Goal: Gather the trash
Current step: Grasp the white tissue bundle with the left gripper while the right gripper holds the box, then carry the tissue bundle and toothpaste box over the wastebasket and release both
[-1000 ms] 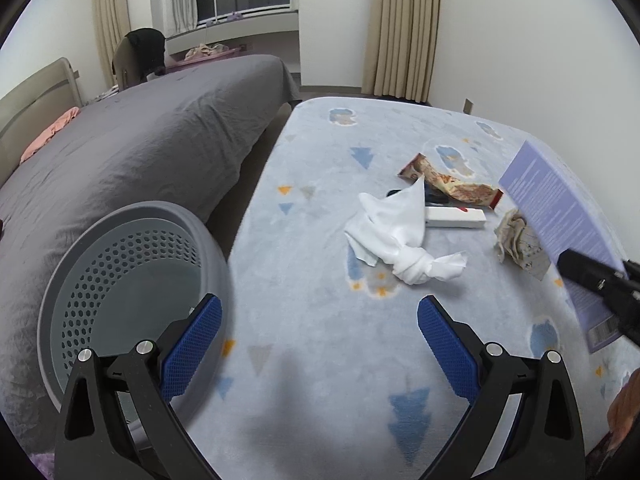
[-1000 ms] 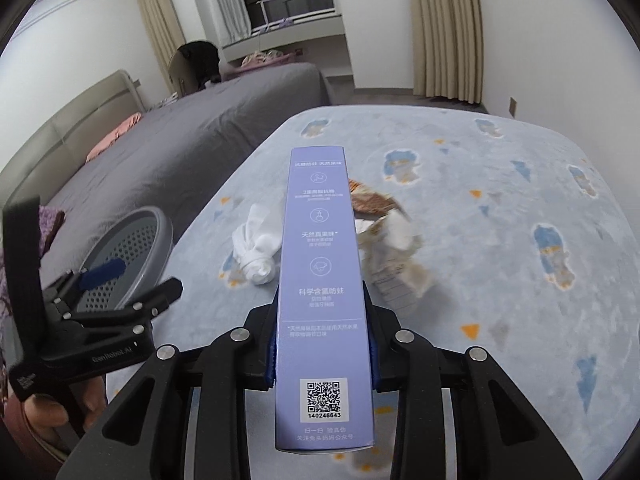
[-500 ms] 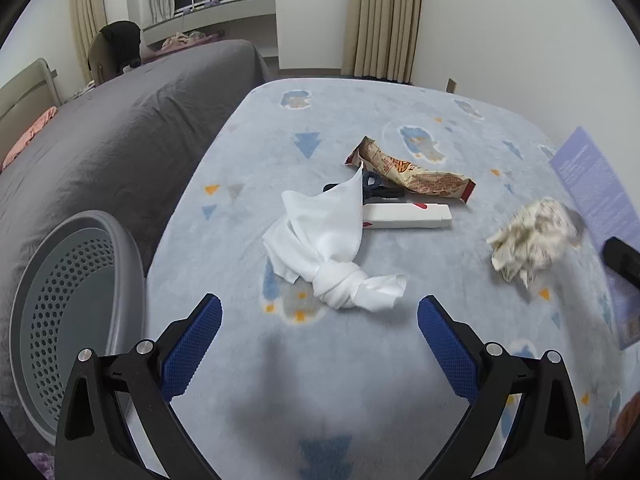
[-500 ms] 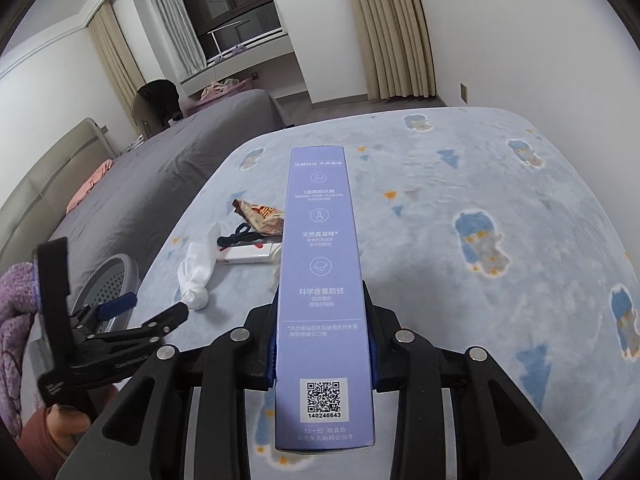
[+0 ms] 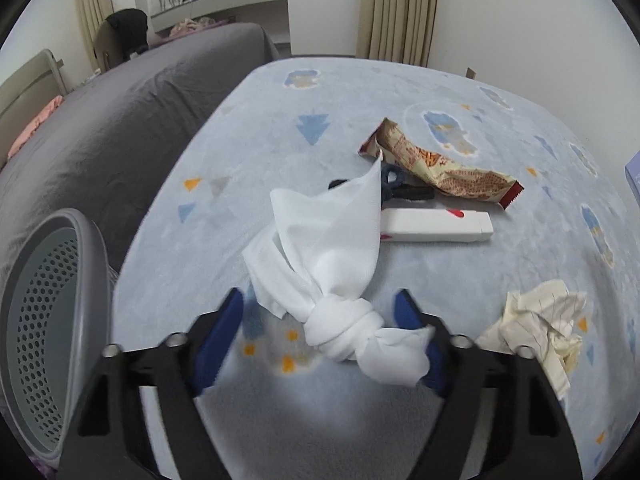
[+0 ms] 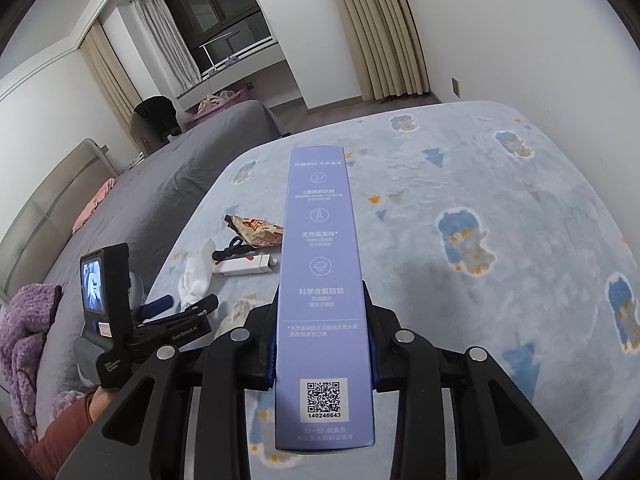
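A knotted white cloth (image 5: 340, 328) lies on the pale blue patterned rug (image 5: 280, 128). My left gripper (image 5: 319, 300) straddles its knot, jaws closing; the blue pads stand on either side, the left one clear of the cloth. Behind it lie a white tube (image 5: 436, 224), a dark looped item (image 5: 400, 188) and a snack wrapper (image 5: 440, 168). Crumpled paper (image 5: 536, 320) sits at the right. My right gripper (image 6: 322, 292) is shut on a long purple box (image 6: 322, 260), held above the rug. In the right wrist view, the left gripper (image 6: 180, 306) is low on the left.
A grey perforated basket (image 5: 40, 320) stands at the left by the rug's edge. A grey bed (image 5: 100, 120) runs along the left side. A purple blanket (image 6: 24, 320) and a person's hand (image 6: 76, 408) show at the lower left.
My left gripper came forward and down over the knotted cloth and its jaws narrowed around it. The basket slid left in its view. The right gripper swung sideways, still holding the box.
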Demonstrator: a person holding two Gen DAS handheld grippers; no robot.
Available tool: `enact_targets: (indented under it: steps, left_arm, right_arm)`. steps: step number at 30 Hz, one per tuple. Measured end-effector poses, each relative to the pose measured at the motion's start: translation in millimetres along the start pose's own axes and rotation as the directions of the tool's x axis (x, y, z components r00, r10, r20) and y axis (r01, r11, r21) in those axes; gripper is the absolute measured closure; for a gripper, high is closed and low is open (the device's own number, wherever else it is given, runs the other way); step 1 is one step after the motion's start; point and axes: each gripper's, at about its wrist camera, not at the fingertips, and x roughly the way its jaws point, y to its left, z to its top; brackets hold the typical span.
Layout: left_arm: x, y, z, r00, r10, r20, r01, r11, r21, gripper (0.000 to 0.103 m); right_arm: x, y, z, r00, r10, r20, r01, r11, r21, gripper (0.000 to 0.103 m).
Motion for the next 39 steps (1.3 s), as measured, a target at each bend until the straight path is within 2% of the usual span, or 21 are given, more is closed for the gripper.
enact_targets:
  steps: [2, 4, 6, 12, 21, 28, 32, 39]
  left_arm:
    - [-2.0, 1.4, -1.8, 1.0, -0.01, 0.005, 0.01, 1.0, -0.004, 0.046]
    - [-4.9, 0.9, -3.6, 1.0, -0.019, 0.006, 0.019, 1.0, 0.007, 0.061]
    - [-8.6, 1.2, -5.9, 0.999, -0.032, 0.003, 0.032, 0.999, 0.016, 0.068]
    - [-31.8, 10.6, -14.6, 0.999, -0.037, 0.03, 0.036, 0.999, 0.031, 0.069]
    - [-97.1, 54.8, -18.8, 0.988, -0.008, 0.153, 0.007, 1.0, 0.011, 0.069]
    - [-136.7, 100.1, -32.8, 0.97, 0.056, 0.236, -0.057, 0.998, -0.006, 0.069]
    - [-146.9, 125.3, -44.2, 0.965, 0.083, 0.248, -0.078, 0.997, -0.028, 0.068]
    - [-145.5, 174.2, -52.9, 0.96, 0.154, 0.232, -0.127, 0.984, -0.128, 0.068]
  right_arm:
    - [1.6, -0.4, -0.2, 1.0, -0.001, -0.005, 0.001, 1.0, 0.002, 0.072]
    - [2.4, 0.2, -0.2, 1.0, 0.0, -0.007, 0.0, 1.0, 0.004, 0.072]
    - [2.7, 0.8, 0.4, 1.0, 0.0, -0.007, 0.0, 1.0, 0.003, 0.072]
    - [6.9, 13.0, -2.7, 1.0, -0.002, -0.011, 0.002, 1.0, -0.026, 0.072]
    - [20.3, 50.7, -13.4, 0.999, -0.002, -0.038, -0.002, 0.995, -0.097, 0.072]
    - [25.4, 114.9, -19.3, 0.998, 0.052, -0.045, -0.06, 0.979, -0.194, 0.072]
    - [35.6, 153.5, -28.0, 0.993, 0.097, -0.072, -0.111, 0.967, -0.231, 0.072]
    - [65.4, 215.3, -42.8, 0.978, 0.161, -0.134, -0.193, 0.941, -0.279, 0.072]
